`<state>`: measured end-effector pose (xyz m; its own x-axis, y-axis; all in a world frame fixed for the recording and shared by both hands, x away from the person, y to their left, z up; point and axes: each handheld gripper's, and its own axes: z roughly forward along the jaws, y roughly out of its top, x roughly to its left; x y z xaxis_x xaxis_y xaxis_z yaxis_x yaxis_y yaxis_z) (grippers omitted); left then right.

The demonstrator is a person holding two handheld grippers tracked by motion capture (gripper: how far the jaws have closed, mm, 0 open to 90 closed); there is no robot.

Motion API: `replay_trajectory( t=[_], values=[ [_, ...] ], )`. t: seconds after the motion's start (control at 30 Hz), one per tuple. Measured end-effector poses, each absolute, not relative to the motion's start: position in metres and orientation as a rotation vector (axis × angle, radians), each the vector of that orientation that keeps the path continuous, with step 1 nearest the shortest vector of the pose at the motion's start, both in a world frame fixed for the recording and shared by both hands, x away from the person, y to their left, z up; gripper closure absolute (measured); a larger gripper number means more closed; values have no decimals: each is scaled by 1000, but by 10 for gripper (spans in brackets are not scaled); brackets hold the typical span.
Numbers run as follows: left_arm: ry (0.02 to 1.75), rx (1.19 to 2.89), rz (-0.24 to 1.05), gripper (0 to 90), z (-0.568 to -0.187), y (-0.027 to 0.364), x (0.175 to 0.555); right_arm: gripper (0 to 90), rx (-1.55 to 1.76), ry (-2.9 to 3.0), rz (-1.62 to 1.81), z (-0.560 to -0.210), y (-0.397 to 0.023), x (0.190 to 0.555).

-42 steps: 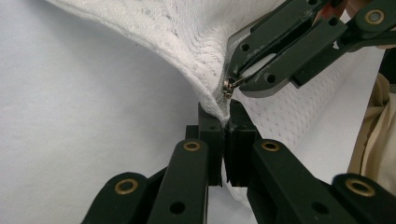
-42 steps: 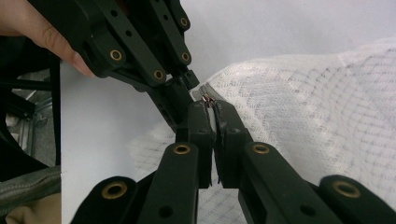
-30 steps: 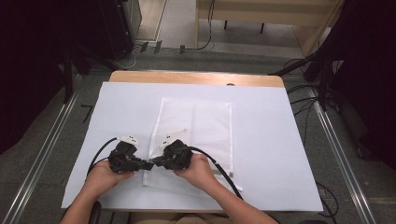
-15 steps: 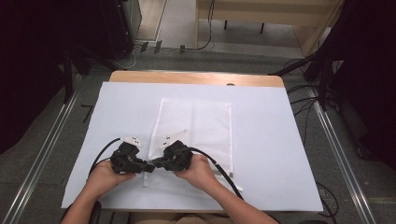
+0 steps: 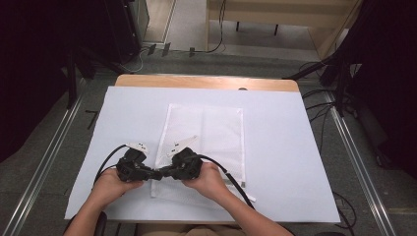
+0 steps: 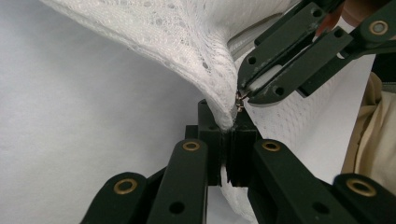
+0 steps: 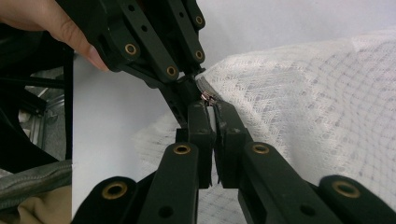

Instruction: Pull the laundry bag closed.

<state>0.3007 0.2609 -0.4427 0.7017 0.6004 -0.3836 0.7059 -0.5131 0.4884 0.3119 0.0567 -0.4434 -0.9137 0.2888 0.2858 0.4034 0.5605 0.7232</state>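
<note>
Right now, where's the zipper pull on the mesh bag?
The zipper pull sits at the mesh bag's near left corner, between the two grippers: the right gripper pinches it, right beside the left gripper clamping the bag's edge.

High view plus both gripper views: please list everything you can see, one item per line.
Mesh bag: one, white, flat on the sheet, near corner lifted.
Zipper pull: one, metallic, at the lifted corner.
Sheet: one, white, covering the table.
Table: one, wooden, far edge exposed.
Left gripper: one, black, shut on the mesh bag corner.
Right gripper: one, black, shut on the zipper pull.
Hands: two, left hand, right hand.
</note>
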Motion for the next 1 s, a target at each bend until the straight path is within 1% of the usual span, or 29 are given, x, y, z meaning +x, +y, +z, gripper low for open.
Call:
replay_trajectory(
  t=[0.27,0.77,1.0],
  values=[
    [990,2272,-192,881,-440,266,300,880,-616,-2661,-1263,-448,54,315],
    [953,2275,-203,878,-440,264,298,879,-568,-2687,-1275,-451,43,313],
    [960,2275,-198,877,-440,267,299,879,-597,-2708,-1245,-455,36,315]
  ],
)
